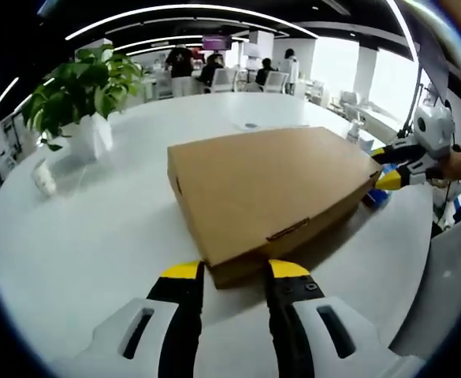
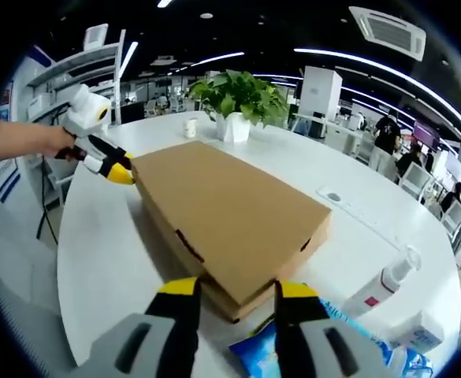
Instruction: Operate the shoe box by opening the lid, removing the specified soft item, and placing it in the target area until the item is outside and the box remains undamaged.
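We see a closed brown shoe box [image 1: 273, 193] lying flat on a broad white round table [image 1: 96, 236], its lid still down. In the left gripper view, our left gripper [image 1: 236, 272] has its jaws spread apart at the box's near corner, holding nothing. The right gripper [image 1: 399, 165] sits at the far right corner, its yellow tips touching or just beside the cardboard. In the right gripper view that gripper's jaws likewise stand parted about a corner of the box, with nothing between them.

The table also carries a potted plant [image 2: 238, 106] in a white pot, a small white cup [image 2: 190, 127], a white pump bottle [image 2: 388, 283] and a blue packet [image 2: 262, 350] (just beside the box corner). Around us is an open office with strip ceiling lights, white chairs and several people [image 1: 184, 67] standing or seated well away.
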